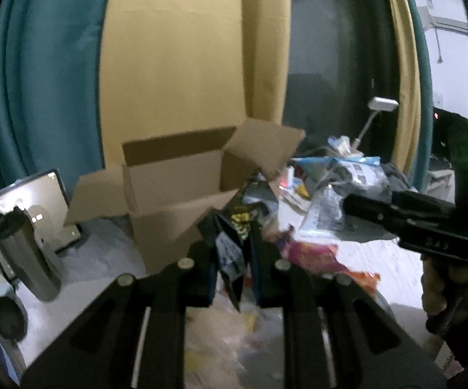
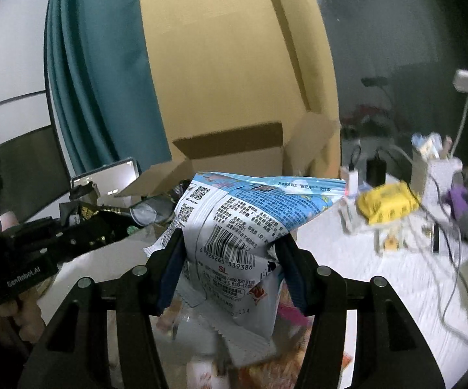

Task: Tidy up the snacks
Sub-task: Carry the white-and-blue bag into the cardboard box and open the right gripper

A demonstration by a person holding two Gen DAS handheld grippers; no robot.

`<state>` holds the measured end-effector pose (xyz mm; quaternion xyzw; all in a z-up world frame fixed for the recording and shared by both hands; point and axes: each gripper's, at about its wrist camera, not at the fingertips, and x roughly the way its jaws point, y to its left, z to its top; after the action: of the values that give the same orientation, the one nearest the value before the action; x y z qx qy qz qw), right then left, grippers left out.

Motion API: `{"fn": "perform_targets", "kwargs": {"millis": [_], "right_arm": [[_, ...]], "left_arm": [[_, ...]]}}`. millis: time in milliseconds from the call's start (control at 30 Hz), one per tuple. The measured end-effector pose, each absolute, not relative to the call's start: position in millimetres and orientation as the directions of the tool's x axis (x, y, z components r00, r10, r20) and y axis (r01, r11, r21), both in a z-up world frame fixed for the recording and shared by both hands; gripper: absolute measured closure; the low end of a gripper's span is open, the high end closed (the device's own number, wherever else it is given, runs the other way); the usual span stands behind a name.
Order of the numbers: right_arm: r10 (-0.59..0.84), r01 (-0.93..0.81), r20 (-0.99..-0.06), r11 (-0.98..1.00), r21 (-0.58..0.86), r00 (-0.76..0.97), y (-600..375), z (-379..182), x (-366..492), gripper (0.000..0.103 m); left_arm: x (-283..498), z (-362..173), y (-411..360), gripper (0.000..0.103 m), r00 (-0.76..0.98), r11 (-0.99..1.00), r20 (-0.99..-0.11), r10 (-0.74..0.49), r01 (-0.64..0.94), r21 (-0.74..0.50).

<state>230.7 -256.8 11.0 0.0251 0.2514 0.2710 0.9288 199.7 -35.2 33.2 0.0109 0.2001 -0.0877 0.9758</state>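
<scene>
Snack-littered white table (image 2: 379, 275) backed by teal curtain (image 2: 81, 97) and yellow panel (image 2: 227, 64).

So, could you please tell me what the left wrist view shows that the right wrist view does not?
Only the left wrist view shows the left gripper shut on a dark snack packet, and a grey tumbler lying beside it. Only the right wrist view shows the right gripper shut on a blue and white snack bag, and a yellow pack among cables. Both show the open cardboard box and the teal curtain.
</scene>
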Motion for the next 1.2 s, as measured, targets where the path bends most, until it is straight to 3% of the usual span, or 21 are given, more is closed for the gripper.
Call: {"fn": "perform_targets", "kwargs": {"millis": [367,800,967,1000,1067,1100,1133,1200], "right_arm": [[0.520,-0.522,-0.453,0.843,0.133,0.724,-223,23,299,0.044],[0.550,-0.523,-0.495,0.827,0.207,0.673,-182,12,408,0.044],[0.536,-0.502,-0.535,0.836,0.224,0.653,-166,5,438,0.041],[0.525,-0.490,-0.543,0.843,0.223,0.655,-164,4,441,0.037],[0.525,-0.484,-0.543,0.844,0.232,0.656,-165,3,441,0.027],[0.525,-0.484,-0.541,0.844,0.230,0.657,-165,4,438,0.025],[0.522,-0.485,-0.540,0.845,0.225,0.660,-165,5,436,0.024],[0.512,-0.484,-0.542,0.850,0.208,0.666,-167,6,431,0.024]], "left_arm": [[264,40,7,0.086,0.939,0.993,-0.324,-0.115,0.113,-0.025],[346,18,52,0.086,0.924,0.996,-0.378,-0.053,0.021,-0.089],[370,13,60,0.080,0.902,0.994,-0.431,-0.040,-0.006,-0.105],[371,13,60,0.075,0.901,0.995,-0.433,-0.025,-0.019,-0.096],[367,15,61,0.042,0.910,0.995,-0.415,-0.013,-0.030,-0.097],[363,16,62,0.012,0.914,0.994,-0.406,-0.018,-0.027,-0.105],[359,18,62,0.003,0.918,0.993,-0.397,-0.023,-0.024,-0.115],[351,22,62,0.003,0.921,0.991,-0.389,-0.032,-0.020,-0.129]]}}
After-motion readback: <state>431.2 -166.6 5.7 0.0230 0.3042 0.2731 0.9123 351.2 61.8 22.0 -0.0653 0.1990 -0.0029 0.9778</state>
